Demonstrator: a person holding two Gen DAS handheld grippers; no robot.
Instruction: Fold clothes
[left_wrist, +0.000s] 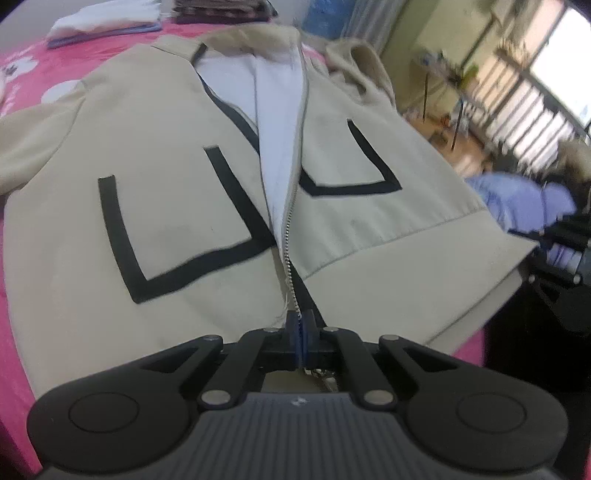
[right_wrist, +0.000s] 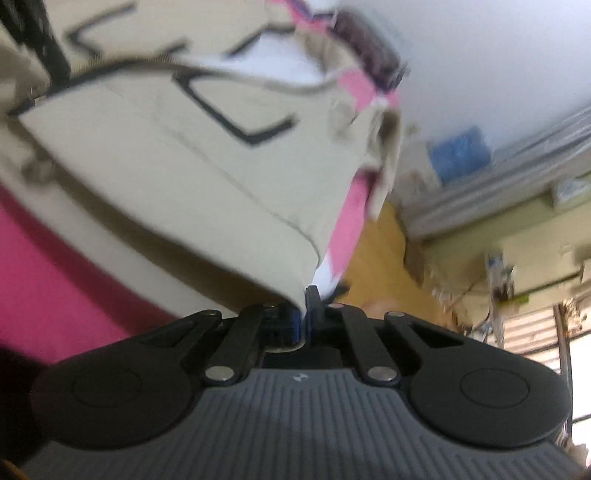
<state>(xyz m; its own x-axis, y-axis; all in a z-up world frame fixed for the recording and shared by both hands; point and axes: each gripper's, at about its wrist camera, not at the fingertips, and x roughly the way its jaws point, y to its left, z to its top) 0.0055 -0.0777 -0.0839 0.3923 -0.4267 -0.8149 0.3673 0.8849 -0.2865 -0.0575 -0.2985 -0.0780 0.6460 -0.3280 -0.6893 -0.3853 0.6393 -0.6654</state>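
A beige zip jacket (left_wrist: 177, 229) with black pocket trim and white lining lies front-up on the pink bed sheet (left_wrist: 22, 85). My left gripper (left_wrist: 301, 325) is shut on its bottom hem, right at the foot of the zipper (left_wrist: 291, 236). In the left wrist view my right gripper (left_wrist: 543, 251) sits at the hem's right corner. The right wrist view is blurred; there my right gripper (right_wrist: 306, 306) is shut on that corner of the jacket (right_wrist: 184, 166), which is lifted off the sheet (right_wrist: 55, 266).
Folded white clothes (left_wrist: 107, 18) and a dark folded stack (left_wrist: 221, 9) rest at the far end of the bed. A lilac cloth pile (left_wrist: 524, 203) lies off the bed's right side. A blue bag (left_wrist: 328, 14) and shelving stand beyond.
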